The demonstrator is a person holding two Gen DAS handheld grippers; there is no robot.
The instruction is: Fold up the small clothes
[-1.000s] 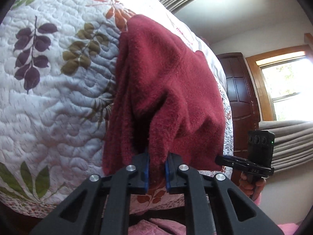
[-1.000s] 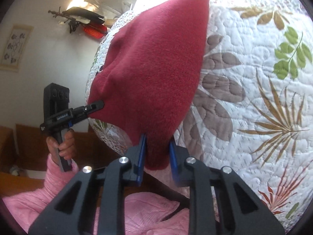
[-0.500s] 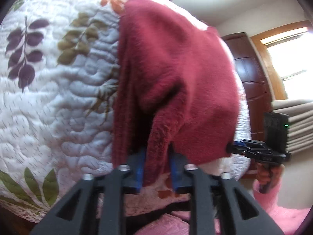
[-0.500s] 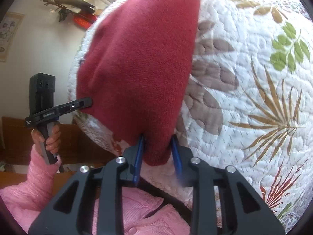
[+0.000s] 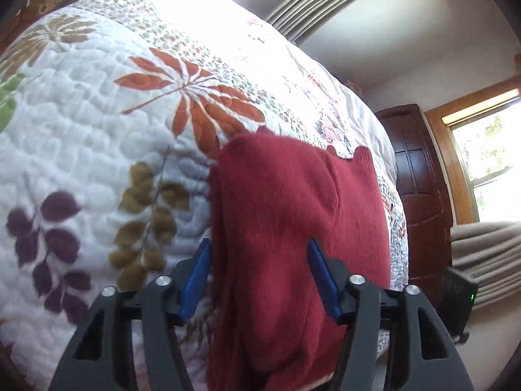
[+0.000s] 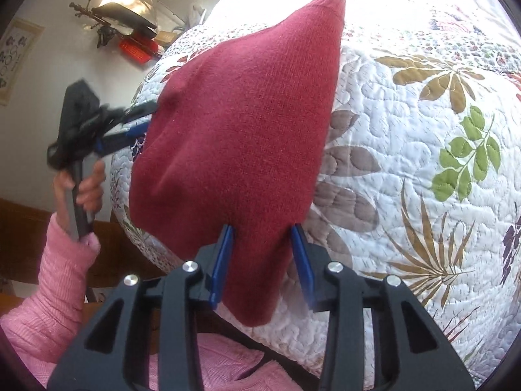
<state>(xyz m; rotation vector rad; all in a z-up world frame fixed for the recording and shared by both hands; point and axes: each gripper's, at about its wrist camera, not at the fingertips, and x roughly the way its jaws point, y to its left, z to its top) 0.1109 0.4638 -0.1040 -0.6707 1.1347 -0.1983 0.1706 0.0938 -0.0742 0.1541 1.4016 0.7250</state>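
Red knit garment (image 6: 241,137) lies on the quilt (image 6: 407,169) at the near edge of the bed, its lower end hanging over that edge toward the person; looks doubled over on itself, so a fold appears made, though layer count cannot be confirmed. In the right wrist view it runs from a narrow ribbed end at 12 o'clock down to a blunt corner at 6 o'clock. Placement near the bed edge likely keeps both lower corners within reach. Right gripper (image 6: 262,260): jaws spread wide, blue pads either side of the lower corner, cloth between them but not pinched; holding nothing. Left gripper (image 5: 260,277): likewise parted wide, straddling the garment's lower left portion, one pad at its left border, no grip evident. Seen from the right wrist view, the left tool sits at 9 o'clock, motion-blurred, tips at the garment's side edge, held by a hand (image 6: 81,189) in a fist round the handle, pink sleeve (image 6: 49,293) below, wrist raised. Judgement: cloth set down and let go; next needs a regrip or smoothing.
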